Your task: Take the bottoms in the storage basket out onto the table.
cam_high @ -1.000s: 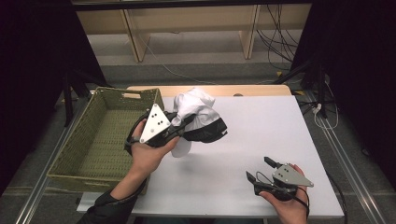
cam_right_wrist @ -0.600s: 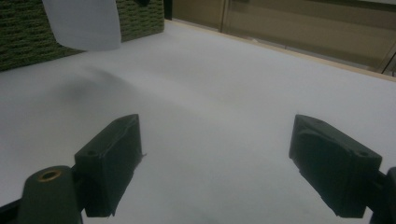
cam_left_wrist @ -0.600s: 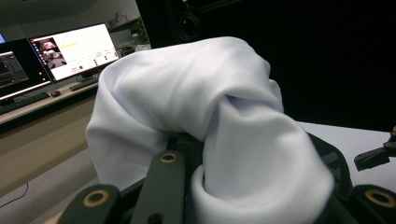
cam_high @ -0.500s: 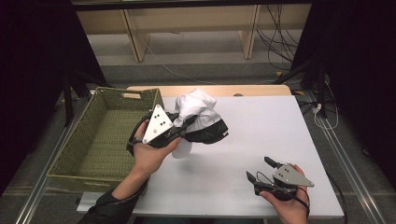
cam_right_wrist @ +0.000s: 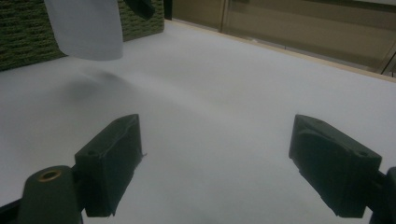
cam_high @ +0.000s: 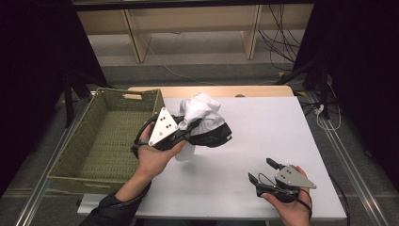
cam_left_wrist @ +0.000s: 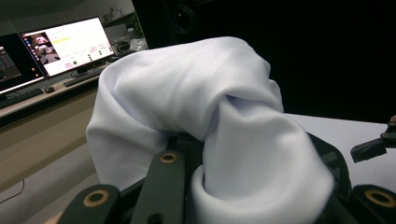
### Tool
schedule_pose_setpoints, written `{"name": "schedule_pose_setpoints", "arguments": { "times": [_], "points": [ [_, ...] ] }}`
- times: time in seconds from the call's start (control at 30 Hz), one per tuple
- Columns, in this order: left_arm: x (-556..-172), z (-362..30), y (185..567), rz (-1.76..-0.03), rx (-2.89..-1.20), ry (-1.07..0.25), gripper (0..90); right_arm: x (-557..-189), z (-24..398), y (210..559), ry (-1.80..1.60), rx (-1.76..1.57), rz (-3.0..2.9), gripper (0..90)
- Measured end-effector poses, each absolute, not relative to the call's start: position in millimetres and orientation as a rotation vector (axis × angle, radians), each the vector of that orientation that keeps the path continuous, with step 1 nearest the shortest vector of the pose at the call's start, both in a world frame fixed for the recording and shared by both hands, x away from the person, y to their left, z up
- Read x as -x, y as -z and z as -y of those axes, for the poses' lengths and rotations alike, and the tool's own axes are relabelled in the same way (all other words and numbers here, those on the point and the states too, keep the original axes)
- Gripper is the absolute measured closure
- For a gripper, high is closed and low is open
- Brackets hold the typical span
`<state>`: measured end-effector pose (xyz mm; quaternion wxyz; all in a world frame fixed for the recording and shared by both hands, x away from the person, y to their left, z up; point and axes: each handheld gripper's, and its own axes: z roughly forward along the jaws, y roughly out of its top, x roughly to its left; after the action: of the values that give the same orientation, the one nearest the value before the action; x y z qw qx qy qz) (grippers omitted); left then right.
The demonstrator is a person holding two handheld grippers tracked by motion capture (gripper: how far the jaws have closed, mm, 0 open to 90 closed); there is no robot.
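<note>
- The white worktop (cam_high: 263,141) spans the scene in front of you; bare across its right and far parts.
- A green woven basket (cam_high: 70,162) sits at the worktop's left edge, long side running near to far, nothing seen inside it.
- A bundle of white and black cloth (cam_high: 203,113) is up off the worktop, just right of the basket's far right corner, with its shadow on the surface below. White folds on top, black fabric underneath, a white corner hanging down.
- Your left gripper (cam_high: 186,131) is clamped shut on that cloth. In the left gripper view the white fabric (cam_left_wrist: 210,121) bulges over and between its black jaws.
- Your right gripper (cam_high: 263,172) rests low at the near right of the worktop, well apart from the cloth. Jaws wide apart, nothing between them; the right gripper view looks across bare white surface (cam_right_wrist: 224,116) between the two pads.
</note>
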<state>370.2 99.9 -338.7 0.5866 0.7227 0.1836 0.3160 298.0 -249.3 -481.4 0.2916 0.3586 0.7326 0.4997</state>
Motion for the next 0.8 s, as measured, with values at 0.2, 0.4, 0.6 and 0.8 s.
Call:
{"name": "schedule_pose_setpoints", "arguments": {
  "times": [0.2,0.4,0.6,0.8],
  "points": [
    [-371,-98,341,-0.435,-1.691,-0.739,74.5,-298,249,481,-1.329,-0.957,-1.954,17.9],
    [-373,-96,345,-0.440,-1.704,-0.736,74.5,-298,250,481,-1.325,-0.957,-1.956,17.9],
    [-374,-93,348,-0.437,-1.717,-0.735,74.5,-298,250,481,-1.323,-0.956,-1.958,17.9],
    [-375,-89,353,-0.439,-1.737,-0.734,74.4,-297,250,481,-1.322,-0.955,-1.958,17.9]
  ]
}}
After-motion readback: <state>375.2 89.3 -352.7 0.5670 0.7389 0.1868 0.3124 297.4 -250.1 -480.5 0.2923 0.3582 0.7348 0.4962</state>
